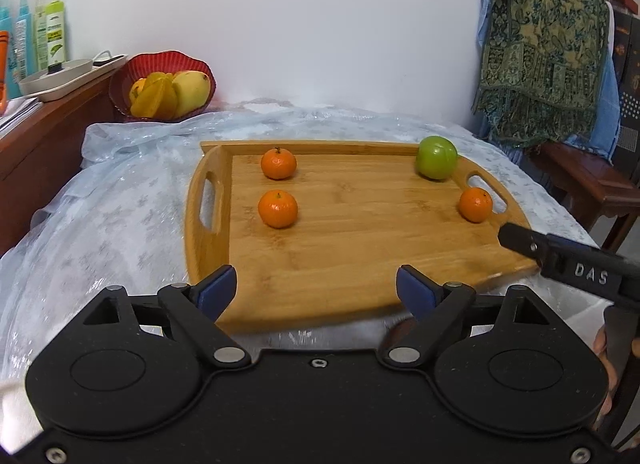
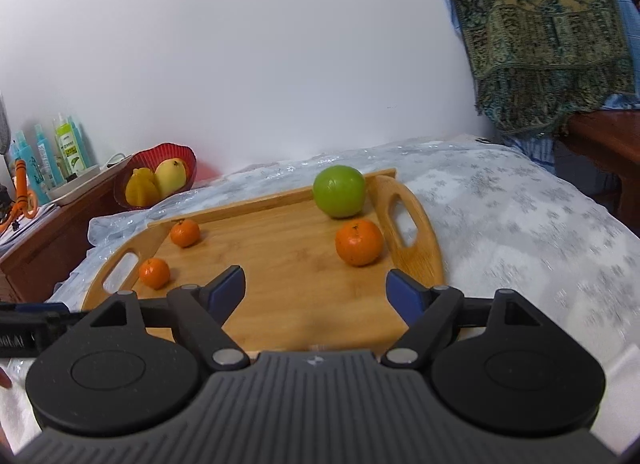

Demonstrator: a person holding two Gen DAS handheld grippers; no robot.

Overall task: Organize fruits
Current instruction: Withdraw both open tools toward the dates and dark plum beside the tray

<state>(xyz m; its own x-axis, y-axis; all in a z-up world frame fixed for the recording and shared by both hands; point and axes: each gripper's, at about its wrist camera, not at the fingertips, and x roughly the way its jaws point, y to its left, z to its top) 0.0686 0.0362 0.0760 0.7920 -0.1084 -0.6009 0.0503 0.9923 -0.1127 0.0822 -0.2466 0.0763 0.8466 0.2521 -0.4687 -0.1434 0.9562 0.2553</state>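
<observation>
I am holding both tools at the near edge of the wooden tray (image 1: 360, 264), the left tool (image 1: 316, 284) and right tool (image 2: 316, 288) spread wide and gripping nothing. Three oranges and a green apple (image 2: 339, 191) are sitting on the tray; the closest orange (image 2: 359, 242) is lying by its right handle. Sorting looks barely begun; next I judge a reach and pinch there.

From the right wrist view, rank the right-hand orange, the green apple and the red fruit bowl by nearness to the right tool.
1. Right-hand orange, on the wooden tray by its right handle, nearest the right tool.
2. Green apple, just behind that orange.
3. Red fruit bowl, far left, off the tray.
</observation>
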